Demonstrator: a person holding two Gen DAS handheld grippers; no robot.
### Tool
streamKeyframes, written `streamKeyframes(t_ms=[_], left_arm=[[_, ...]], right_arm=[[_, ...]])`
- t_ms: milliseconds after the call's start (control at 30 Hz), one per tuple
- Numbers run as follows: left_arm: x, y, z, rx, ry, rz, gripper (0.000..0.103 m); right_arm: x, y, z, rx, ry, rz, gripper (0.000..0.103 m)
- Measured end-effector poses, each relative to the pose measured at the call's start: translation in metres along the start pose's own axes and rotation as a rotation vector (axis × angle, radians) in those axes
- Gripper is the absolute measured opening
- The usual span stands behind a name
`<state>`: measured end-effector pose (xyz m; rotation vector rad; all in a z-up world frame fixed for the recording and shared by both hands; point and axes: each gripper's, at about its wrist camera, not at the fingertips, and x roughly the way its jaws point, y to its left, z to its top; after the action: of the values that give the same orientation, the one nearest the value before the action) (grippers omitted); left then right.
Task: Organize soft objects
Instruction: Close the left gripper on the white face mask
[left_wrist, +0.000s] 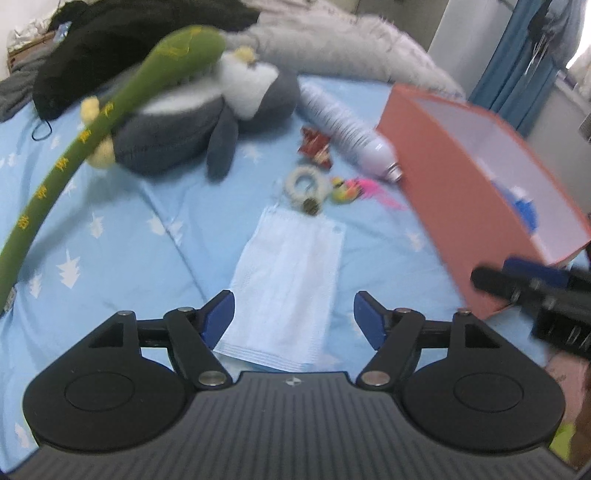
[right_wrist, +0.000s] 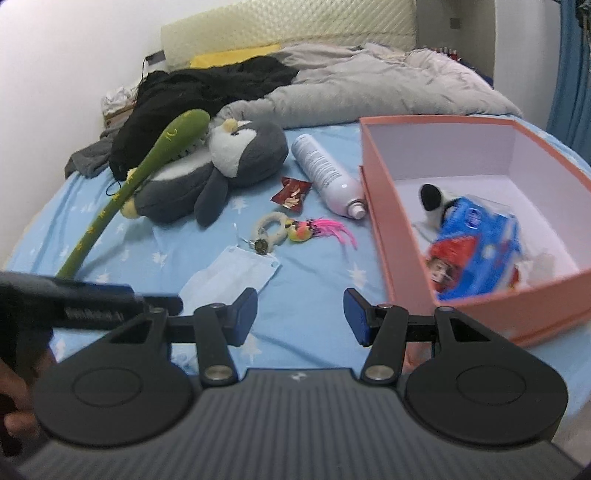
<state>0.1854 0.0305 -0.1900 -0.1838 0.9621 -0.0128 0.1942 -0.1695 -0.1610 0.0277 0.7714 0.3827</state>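
On a bed covered by a light blue sheet with white star shapes (right_wrist: 306, 295), soft things lie scattered. Nearest the left gripper (left_wrist: 293, 319) lies a flat pale blue face mask (left_wrist: 284, 288); the gripper's blue-padded jaws stand wide apart above the mask's near end, nothing clamped between them. The right gripper (right_wrist: 300, 314) hovers over bare sheet, jaws apart and empty, just beside an open salmon-pink cardboard box (right_wrist: 380, 206). Inside the box sit a blue and red plastic packet (right_wrist: 476, 247) and a small black and white plush (right_wrist: 434, 201). Beyond the mask lie a cream fluffy ring with a small bell (right_wrist: 267, 230), a yellow and pink feathered toy (right_wrist: 317, 229), a red snack wrapper (right_wrist: 291, 194) and a white spray can (right_wrist: 325, 173) on its side, near the box. Further left, a grey and white penguin plush (right_wrist: 221, 166) lies under a long green plush stick (right_wrist: 147, 170). Behind are a black garment (right_wrist: 192, 99) and a grey quilt (right_wrist: 369, 92).
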Motion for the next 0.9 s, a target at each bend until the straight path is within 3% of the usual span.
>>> streamKeyframes(t_ms=[233,600,733,833,900], left_arm=[[0.049,0.019,0.011,0.044,0.030,-0.017,0.079],[0.091,0.011,0.013,0.144,0.123,-0.028,0.076],[0.093,0.007,0.016,0.142,0.133,-0.023,0.061],[0.092,0.005,0.020,0.125,0.140,-0.024,0.042],[0.091,0.004,0.023,0.105,0.148,-0.032,0.022]], right_arm=[[0.073,0.003,0.029,0.021,0.051,0.015,0.054],[0.183,0.005,0.069,-0.024,0.150,-0.027,0.053],[0.203,0.001,0.071,-0.035,0.211,-0.029,0.051],[0.211,0.000,0.069,-0.027,0.242,-0.022,0.047],[0.212,-0.001,0.069,-0.018,0.249,-0.024,0.046]])
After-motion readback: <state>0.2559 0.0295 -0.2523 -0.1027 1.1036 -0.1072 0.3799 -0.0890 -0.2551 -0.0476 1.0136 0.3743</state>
